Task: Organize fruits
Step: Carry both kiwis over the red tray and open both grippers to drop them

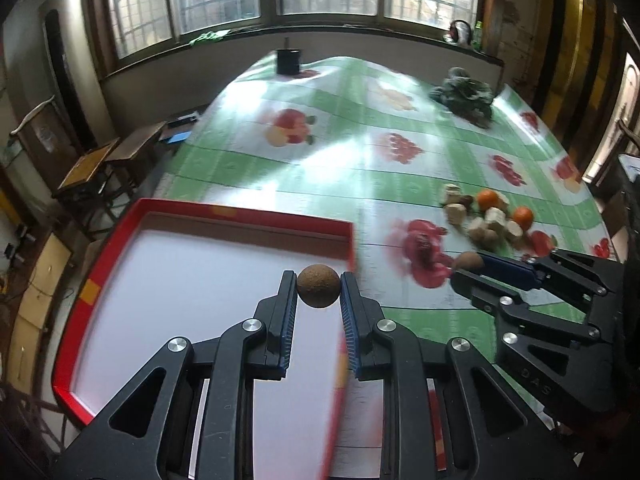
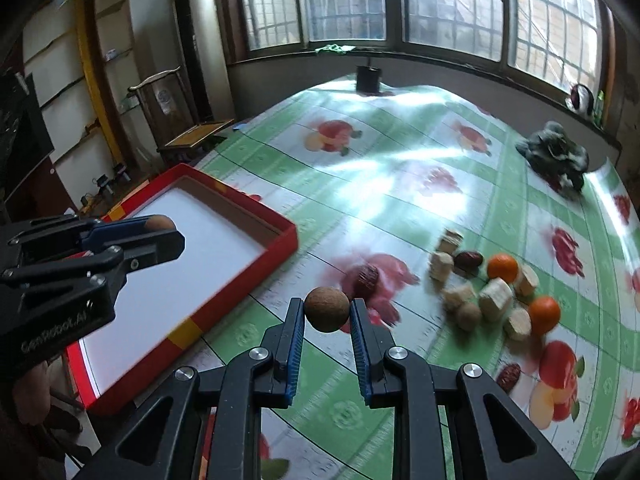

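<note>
My left gripper (image 1: 319,283) is shut on a round brown fruit (image 1: 319,286) and holds it above the white floor of the red-rimmed tray (image 1: 240,216). My right gripper (image 2: 327,307) is shut on another round brown fruit (image 2: 327,309) above the tablecloth, just right of the tray (image 2: 256,264). In the left wrist view the right gripper (image 1: 466,266) shows at the right with its fruit (image 1: 468,261). In the right wrist view the left gripper (image 2: 170,228) hangs over the tray. A pile of two oranges (image 2: 502,267), red dates (image 2: 469,259), a brown fruit and cut pale chunks (image 2: 495,299) lies to the right.
A loose red date (image 2: 366,276) lies on the cloth ahead of my right gripper, another (image 2: 509,374) lies nearer the front right. A dark leafy bundle (image 2: 556,154) sits at the far right, a dark cup (image 2: 368,77) at the far table edge. Stools stand left of the table.
</note>
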Demonstrator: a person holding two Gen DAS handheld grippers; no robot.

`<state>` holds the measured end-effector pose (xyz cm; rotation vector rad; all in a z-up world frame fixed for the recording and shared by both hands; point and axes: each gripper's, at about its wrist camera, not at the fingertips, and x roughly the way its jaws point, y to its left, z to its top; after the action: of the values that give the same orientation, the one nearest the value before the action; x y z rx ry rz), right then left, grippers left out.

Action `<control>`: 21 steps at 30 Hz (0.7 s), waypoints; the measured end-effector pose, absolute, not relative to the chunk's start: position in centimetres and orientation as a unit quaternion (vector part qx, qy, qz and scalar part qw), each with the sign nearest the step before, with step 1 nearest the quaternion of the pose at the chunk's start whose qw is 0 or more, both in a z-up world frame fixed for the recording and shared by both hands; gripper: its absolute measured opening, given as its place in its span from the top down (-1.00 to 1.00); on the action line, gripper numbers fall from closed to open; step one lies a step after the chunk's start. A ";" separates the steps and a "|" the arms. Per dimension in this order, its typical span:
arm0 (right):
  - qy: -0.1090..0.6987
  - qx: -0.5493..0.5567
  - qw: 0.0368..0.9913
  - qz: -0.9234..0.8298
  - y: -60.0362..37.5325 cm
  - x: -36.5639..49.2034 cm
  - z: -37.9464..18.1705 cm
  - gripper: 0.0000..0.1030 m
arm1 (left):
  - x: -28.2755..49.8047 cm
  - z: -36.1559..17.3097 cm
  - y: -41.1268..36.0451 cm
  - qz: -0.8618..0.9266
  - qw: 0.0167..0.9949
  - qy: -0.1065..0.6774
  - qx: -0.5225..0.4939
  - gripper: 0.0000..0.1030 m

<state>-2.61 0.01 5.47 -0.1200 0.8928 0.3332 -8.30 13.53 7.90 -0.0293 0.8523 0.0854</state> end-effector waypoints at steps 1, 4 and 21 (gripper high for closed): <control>0.429 -0.061 0.887 0.162 0.5 -2.4 5.5 0.57 | -8.2 7.9 14.0 0.046 0.909 0.414 -0.016 0.60; 0.430 -0.067 0.885 0.169 1.7 -1.8 5.4 0.57 | -7.6 7.5 15.7 0.060 0.906 0.419 -0.024 0.60; 0.443 -0.089 0.862 0.229 7.9 4.0 3.2 0.57 | -3.1 3.2 21.6 0.109 0.873 0.470 -0.076 0.60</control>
<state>4.04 7.95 3.15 -0.1857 0.9300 0.4793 -3.08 21.62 3.16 -0.1591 0.9810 0.2276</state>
